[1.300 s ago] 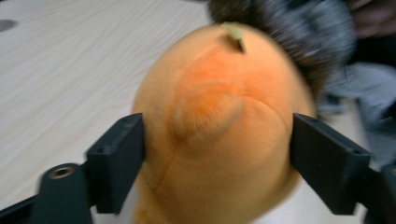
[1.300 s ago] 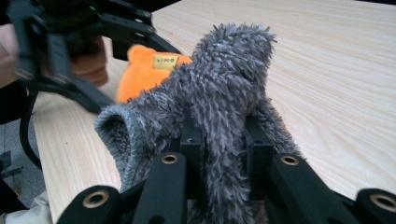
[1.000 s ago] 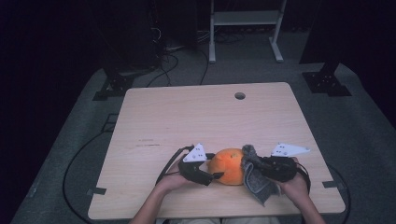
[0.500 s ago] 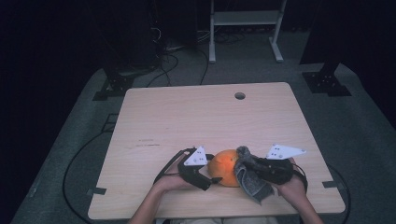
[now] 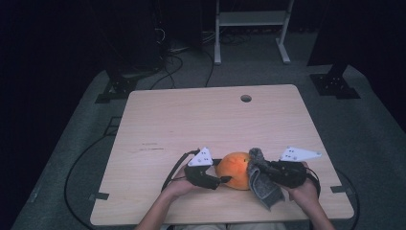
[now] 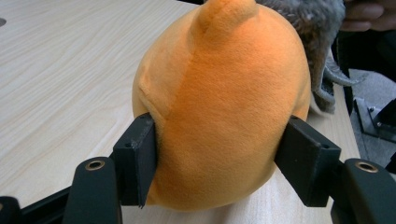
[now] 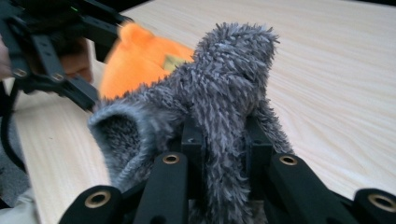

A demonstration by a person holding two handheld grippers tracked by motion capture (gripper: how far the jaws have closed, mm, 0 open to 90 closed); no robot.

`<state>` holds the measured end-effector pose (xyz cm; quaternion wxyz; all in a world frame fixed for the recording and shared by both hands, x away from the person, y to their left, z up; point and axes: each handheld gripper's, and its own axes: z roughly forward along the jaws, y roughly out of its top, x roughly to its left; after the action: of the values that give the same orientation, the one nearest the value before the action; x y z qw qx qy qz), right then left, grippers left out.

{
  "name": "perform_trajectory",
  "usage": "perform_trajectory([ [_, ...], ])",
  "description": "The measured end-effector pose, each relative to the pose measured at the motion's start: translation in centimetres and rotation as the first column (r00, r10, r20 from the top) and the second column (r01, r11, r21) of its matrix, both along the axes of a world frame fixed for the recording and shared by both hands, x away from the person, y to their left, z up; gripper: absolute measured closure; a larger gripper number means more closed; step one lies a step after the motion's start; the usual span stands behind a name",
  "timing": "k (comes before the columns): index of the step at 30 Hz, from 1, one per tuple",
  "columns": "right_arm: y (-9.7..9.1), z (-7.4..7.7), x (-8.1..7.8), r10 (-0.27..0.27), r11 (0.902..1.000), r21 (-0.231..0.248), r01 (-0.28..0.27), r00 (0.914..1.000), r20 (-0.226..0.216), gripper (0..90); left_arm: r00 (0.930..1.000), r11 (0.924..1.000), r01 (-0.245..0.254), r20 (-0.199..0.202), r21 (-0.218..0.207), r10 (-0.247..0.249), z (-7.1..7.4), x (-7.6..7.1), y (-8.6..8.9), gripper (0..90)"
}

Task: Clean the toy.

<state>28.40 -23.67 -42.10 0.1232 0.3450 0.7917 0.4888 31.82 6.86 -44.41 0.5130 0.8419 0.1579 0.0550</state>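
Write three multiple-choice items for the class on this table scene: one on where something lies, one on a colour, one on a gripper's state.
1. Where does the orange plush toy lie on the table?
A. beside the round hole at the far edge
B. near the person's edge, between the two grippers
C. at the far left corner

2. What colour is the fuzzy cloth?
A. grey
B. green
C. red

3. How does the left gripper stand?
A. wide open above the table
B. shut on the cloth
C. closed on the plush toy

Answers: 1 B, the high view shows it between both grippers at the near edge. 2 A, its pile is grey in the right gripper view. 3 C, both pads press its orange sides in the left gripper view.
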Motion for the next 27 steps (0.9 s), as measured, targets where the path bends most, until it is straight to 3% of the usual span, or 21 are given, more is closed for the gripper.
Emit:
perform_trajectory([
  [3, -0.9, -0.9, 0.7, -0.051, 0.9969, -0.062, 0.049, 0.9982, -0.032, 74.5, 0.9997, 0.9998, -0.016, -0.016, -0.014, 0.016, 0.0, 0.1, -0.1, 34.2],
  [5, -1.5, -1.4, 1.0, -0.082, 0.9946, -0.069, 0.078, 0.9947, -0.062, 74.7, 0.9993, 0.9992, -0.031, -0.023, -0.024, 0.030, 0.1, 0.0, -0.1, 34.4],
  [8, -1.3, -0.5, 0.5, -0.082, 0.9949, -0.061, 0.081, 0.9964, -0.021, 74.9, 0.9991, 0.9975, -0.040, -0.016, -0.059, 0.040, 0.9, -0.1, -0.1, 35.6],
  [13, -0.6, 0.4, 0.3, -0.058, 0.9980, 0.025, 0.058, 0.9983, 0.007, 74.9, 1.0000, 0.9901, -0.004, 0.002, -0.140, 0.004, 3.4, -0.7, 0.4, 35.1],
  [15, -0.2, 0.1, 0.3, -0.046, 0.9985, 0.029, 0.047, 0.9989, -0.010, 74.9, 0.9999, 0.9927, -0.012, 0.001, -0.120, 0.012, 3.3, -0.6, 0.8, 34.0],
  [18, 0.7, -0.6, 0.6, -0.056, 0.9973, -0.050, 0.055, 0.9981, -0.025, 74.9, 0.9995, 0.9979, -0.029, -0.013, -0.058, 0.028, 2.0, -0.2, 0.7, 32.9],
  [20, 0.9, -0.4, 0.6, -0.054, 0.9963, -0.068, 0.053, 0.9985, -0.014, 74.8, 0.9992, 0.9967, -0.039, -0.014, -0.072, 0.038, 2.0, -0.1, 0.8, 32.8],
  [23, 0.5, 1.4, 0.2, -0.038, 0.9992, 0.013, 0.038, 0.9990, 0.023, 74.8, 0.9991, 0.9980, -0.037, 0.020, -0.053, 0.038, 2.2, -0.4, 0.2, 32.8],
  [26, 1.1, 3.0, -0.8, 0.029, 0.9958, 0.085, -0.035, 0.9971, 0.071, 74.6, 0.9981, 0.9987, -0.028, 0.053, -0.042, 0.030, 2.5, -0.9, -0.7, 32.6],
  [27, 1.5, 3.2, -1.1, 0.042, 0.9957, 0.079, -0.048, 0.9960, 0.079, 74.5, 0.9977, 0.9989, -0.020, 0.065, -0.042, 0.023, 2.6, -1.1, -0.9, 31.9],
])
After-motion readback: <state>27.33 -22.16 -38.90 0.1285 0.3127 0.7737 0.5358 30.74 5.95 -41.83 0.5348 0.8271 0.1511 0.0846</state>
